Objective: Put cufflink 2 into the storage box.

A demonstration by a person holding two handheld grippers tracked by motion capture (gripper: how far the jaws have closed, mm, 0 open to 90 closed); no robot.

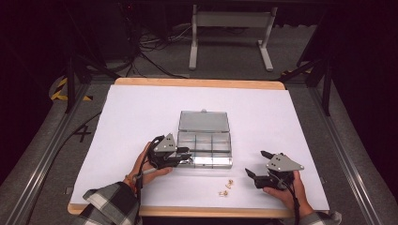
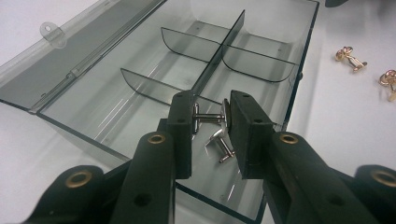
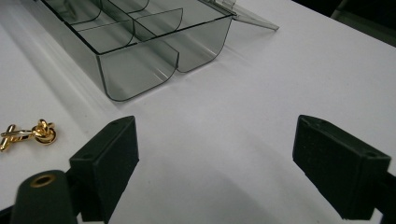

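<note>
A clear smoky plastic box (image 1: pixel 205 149) with divided compartments lies open on the white table, its lid (image 1: pixel 204 121) flat behind it. My left gripper (image 1: pixel 187 153) hangs over the box's near-left compartment, shut on a silver cufflink (image 2: pixel 211 115). A second silver cufflink (image 2: pixel 219 144) lies in that compartment just below it. Two gold knot cufflinks (image 1: pixel 226 188) rest on the table in front of the box, also seen as gold cufflinks (image 2: pixel 350 56) in the left gripper view. My right gripper (image 1: pixel 257 164) stands open to the right of them, nothing between its jaws; one gold cufflink (image 3: pixel 29 133) shows at its left.
The white sheet (image 1: pixel 141 117) covers a wooden tabletop (image 1: pixel 197 83). A person's hands and plaid sleeve (image 1: pixel 110 201) come in at the front edge. Table legs (image 1: pixel 230 37) and cables stand on the floor beyond.
</note>
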